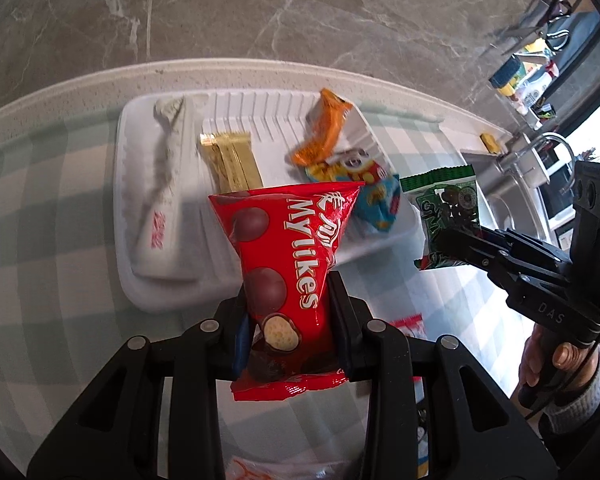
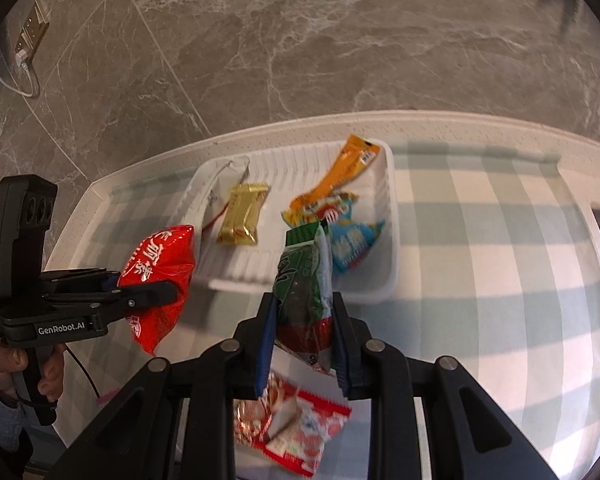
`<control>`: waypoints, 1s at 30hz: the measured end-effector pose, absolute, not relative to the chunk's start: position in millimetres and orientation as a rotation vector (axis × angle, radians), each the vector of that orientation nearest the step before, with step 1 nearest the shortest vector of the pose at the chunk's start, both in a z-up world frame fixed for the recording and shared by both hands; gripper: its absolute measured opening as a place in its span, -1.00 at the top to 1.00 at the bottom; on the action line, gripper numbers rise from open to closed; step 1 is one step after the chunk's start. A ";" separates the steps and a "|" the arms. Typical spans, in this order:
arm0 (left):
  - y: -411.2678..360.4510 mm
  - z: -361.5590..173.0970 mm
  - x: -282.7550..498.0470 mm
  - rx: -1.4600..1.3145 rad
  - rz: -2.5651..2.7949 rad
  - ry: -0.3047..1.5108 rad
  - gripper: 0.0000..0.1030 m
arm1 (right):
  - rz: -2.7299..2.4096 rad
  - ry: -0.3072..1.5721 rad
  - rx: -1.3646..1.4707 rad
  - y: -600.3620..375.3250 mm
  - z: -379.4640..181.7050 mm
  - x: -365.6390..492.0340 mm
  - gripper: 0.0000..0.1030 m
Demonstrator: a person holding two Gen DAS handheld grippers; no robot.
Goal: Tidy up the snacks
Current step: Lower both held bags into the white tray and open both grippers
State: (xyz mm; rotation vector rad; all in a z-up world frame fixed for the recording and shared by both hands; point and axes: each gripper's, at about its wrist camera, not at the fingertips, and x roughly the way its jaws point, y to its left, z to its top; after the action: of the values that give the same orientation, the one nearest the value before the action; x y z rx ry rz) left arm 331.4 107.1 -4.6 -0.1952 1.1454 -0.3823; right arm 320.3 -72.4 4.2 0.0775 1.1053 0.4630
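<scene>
My left gripper (image 1: 289,312) is shut on a red Mylikes bag (image 1: 287,256), held in the air just in front of the white tray (image 1: 139,200). The same red bag (image 2: 159,276) and left gripper (image 2: 167,290) show at the left of the right wrist view. My right gripper (image 2: 304,316) is shut on a green snack packet (image 2: 304,280), above the tray's (image 2: 388,216) near edge. That green packet (image 1: 444,208) and right gripper (image 1: 456,236) appear right of the tray in the left wrist view. In the tray lie a white packet (image 1: 167,184), a gold packet (image 1: 231,156), an orange packet (image 1: 324,132) and a blue-yellow packet (image 1: 364,188).
The tray sits on a green-and-white checked cloth (image 2: 500,264) on a counter by a grey marble wall (image 2: 300,40). A red-and-white packet (image 2: 295,428) lies on the cloth under my right gripper. A sink with a tap (image 1: 540,152) and a rack of bottles (image 1: 528,80) stand at the right.
</scene>
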 end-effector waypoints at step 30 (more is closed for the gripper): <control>112.7 -37.0 441.8 -0.166 -0.308 1.150 0.41 | 0.523 1.116 0.002 -4.9 -31.5 420.7 0.46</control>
State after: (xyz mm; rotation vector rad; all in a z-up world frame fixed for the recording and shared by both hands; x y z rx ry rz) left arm 441.8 112.7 -37.0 -0.1665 1.1501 -0.3080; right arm 420.7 -4.9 -31.5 0.0016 1.1157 0.5235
